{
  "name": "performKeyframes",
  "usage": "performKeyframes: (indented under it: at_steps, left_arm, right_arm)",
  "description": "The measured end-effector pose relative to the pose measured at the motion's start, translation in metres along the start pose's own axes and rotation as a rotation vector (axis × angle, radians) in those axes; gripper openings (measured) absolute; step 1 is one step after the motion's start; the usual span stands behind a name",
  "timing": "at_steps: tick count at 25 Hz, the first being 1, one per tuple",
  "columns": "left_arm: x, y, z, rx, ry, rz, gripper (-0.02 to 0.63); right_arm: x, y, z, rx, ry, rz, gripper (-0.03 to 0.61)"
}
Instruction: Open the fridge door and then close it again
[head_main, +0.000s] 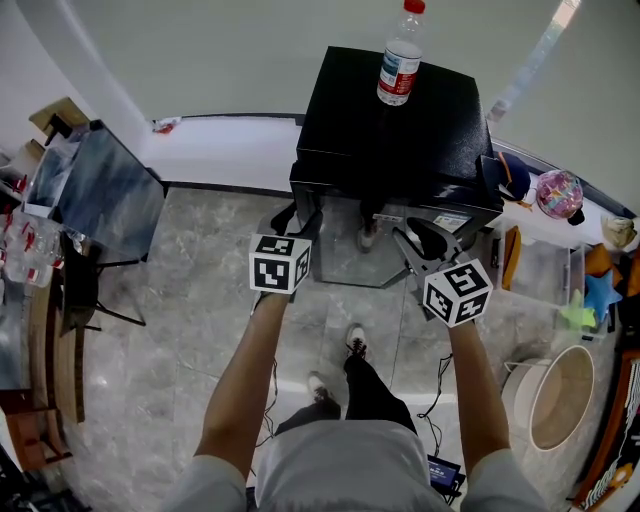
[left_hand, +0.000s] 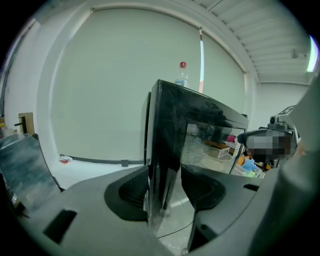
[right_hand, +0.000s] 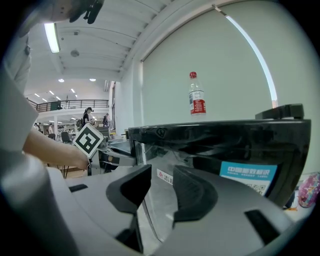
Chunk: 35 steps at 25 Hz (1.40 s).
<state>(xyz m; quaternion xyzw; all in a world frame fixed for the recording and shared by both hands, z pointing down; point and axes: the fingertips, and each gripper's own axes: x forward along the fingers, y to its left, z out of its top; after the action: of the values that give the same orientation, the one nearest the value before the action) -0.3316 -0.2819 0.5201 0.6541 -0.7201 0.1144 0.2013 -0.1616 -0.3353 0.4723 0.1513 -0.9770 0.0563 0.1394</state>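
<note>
Left gripper pinches the door's upright left edge, ready to swing it out; right gripper gapes empty

The glossy black fridge carries a blue sticker with white print on its glass door. The clear plastic bottle has a red cap and a red-and-white label. My left gripper and my right gripper are dark grey, each with a white cube of black square markers. The grey tiled floor is marble-veined.
</note>
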Motion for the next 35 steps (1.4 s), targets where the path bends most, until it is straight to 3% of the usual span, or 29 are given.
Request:
performKeyframes:
  at_steps: [16,23,28,32,35]
  left_arm:
    - [0.014,0.006,0.008,0.015,0.009,0.007,0.206]
    - [-0.024,0.008,0.019,0.065,-0.019,0.012,0.206]
    - [-0.079,0.003,0.037,0.103,-0.090,0.009,0.113]
    - [-0.134,0.001,0.057,0.115,-0.172,0.024,0.030]
    - [-0.174,-0.001,0.071,0.139,-0.224,0.044,0.014]
  right_arm:
    - [-0.007,-0.020,0.002,0.004,0.006,-0.051,0.130]
    - [-0.035,-0.023,0.028,-0.055,-0.031,-0.154,0.129]
    - [-0.066,-0.011,0.057,-0.088,-0.090,-0.217,0.075]
    - [-0.087,0.020,0.080,-0.118,-0.145,-0.179,0.060]
    - [-0.102,0.045,0.097,-0.154,-0.175,-0.149,0.011]
